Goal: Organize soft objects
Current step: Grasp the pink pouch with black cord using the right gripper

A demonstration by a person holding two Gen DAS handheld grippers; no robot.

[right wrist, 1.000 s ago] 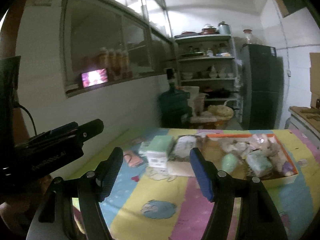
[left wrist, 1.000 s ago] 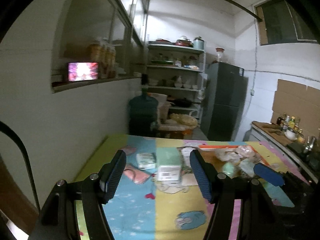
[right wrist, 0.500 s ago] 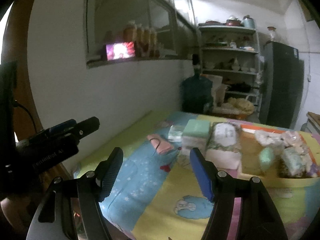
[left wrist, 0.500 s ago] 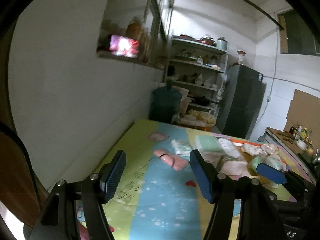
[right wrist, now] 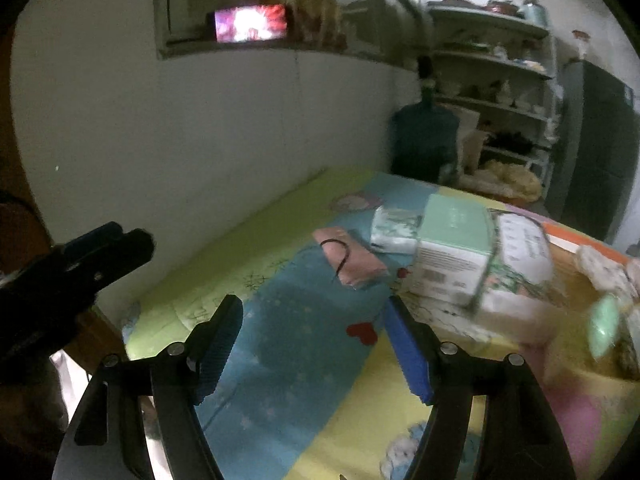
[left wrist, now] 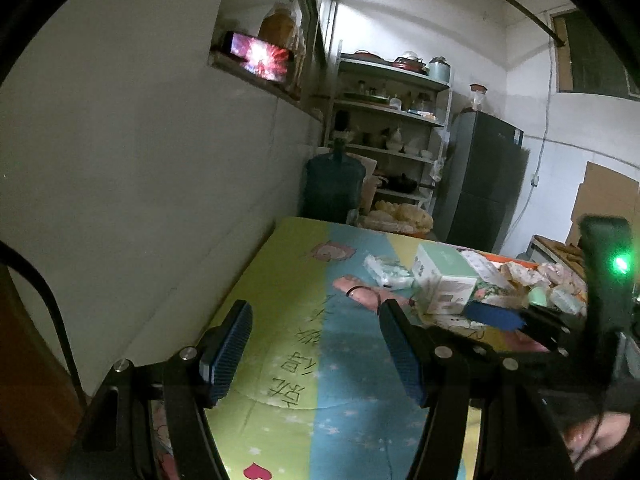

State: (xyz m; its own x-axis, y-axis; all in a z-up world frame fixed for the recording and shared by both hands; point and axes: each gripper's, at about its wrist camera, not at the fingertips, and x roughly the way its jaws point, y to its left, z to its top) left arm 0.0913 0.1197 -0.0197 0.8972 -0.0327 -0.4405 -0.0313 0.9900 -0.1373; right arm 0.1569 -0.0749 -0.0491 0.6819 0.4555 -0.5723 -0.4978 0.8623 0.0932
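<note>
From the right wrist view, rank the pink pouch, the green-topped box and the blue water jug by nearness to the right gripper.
1. Pink pouch with black cord, just ahead of the right gripper.
2. Green-topped white box, ahead to the right.
3. Big blue water jug, on the floor beyond the table's far end.

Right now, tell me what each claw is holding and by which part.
Nothing is held. The left claw and the right claw are both open and empty above the mat, short of the pink pouch.

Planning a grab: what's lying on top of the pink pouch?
A black hair tie rests on the pink pouch. Nothing else covers it; its underside on the mat is hidden.
</note>
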